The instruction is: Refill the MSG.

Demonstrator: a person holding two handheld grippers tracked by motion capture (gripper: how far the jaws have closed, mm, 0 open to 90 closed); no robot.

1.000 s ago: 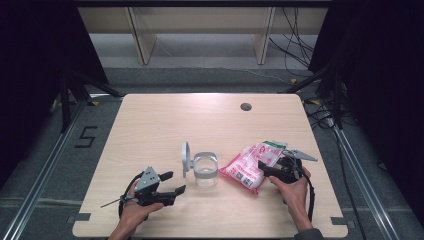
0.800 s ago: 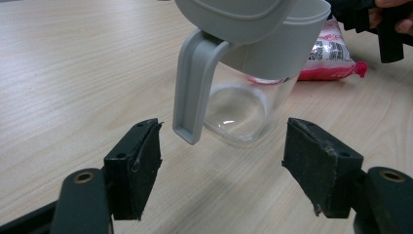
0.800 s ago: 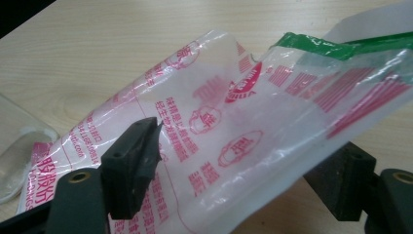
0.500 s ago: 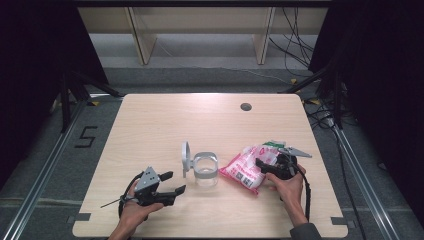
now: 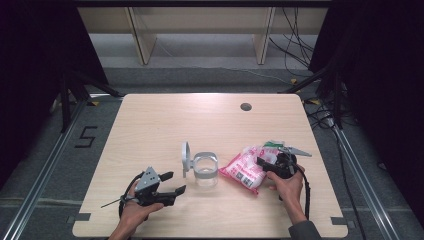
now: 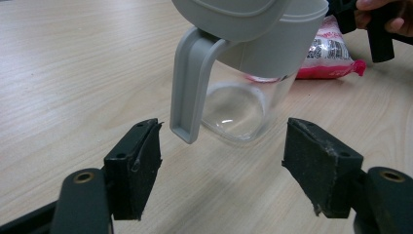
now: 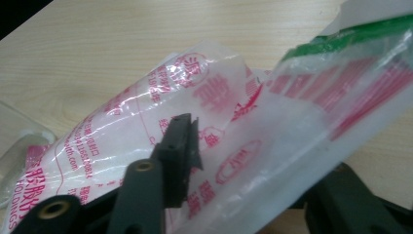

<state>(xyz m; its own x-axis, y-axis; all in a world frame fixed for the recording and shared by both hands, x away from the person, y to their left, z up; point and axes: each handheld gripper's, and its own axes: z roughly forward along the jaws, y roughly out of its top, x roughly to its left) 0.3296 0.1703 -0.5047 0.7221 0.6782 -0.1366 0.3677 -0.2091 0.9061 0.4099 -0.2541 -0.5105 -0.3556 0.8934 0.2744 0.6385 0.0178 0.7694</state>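
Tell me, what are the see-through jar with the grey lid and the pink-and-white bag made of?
The see-through jar looks like clear hard plastic, glossy with highlights; glass is possible. Its grey lid seems matte moulded plastic. The pink-and-white bag looks like thin shiny plastic film, crinkled and translucent.

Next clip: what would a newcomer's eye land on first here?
Probably the pink and white bag at the table's near right, with the right gripper closing its fingers around the bag's upper part. Just left of it stands a clear jar with its grey lid flipped open, and the left gripper rests open short of it.
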